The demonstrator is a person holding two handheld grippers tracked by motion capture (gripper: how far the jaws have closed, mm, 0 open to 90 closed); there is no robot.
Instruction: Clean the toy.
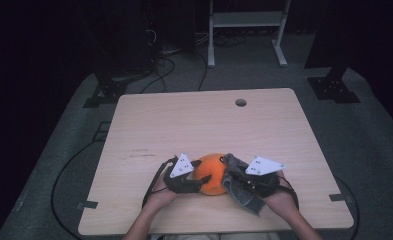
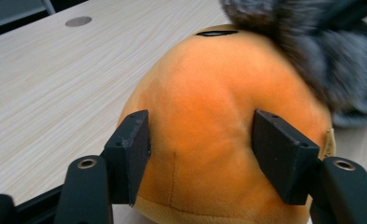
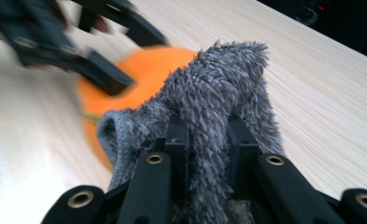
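an orange plush toy (image 1: pixel 211 176) is sitting near the front edge of the wooden table (image 1: pixel 194 120). the left gripper (image 2: pixel 200 154) is clasping the toy's sides. the right gripper (image 3: pixel 208 140) is pinching a grey fuzzy cloth (image 3: pixel 218 93) that is touching the toy's top.

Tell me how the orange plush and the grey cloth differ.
Colour: the orange plush is bright orange; the grey cloth is dark grey. Shape: the plush is a rounded, stuffed dome; the cloth is limp and folded. Surface: the plush looks smooth and short-piled; the cloth is shaggy. Support: the plush sits on the table; the cloth is pinched in the right gripper. Both are soft fabric.
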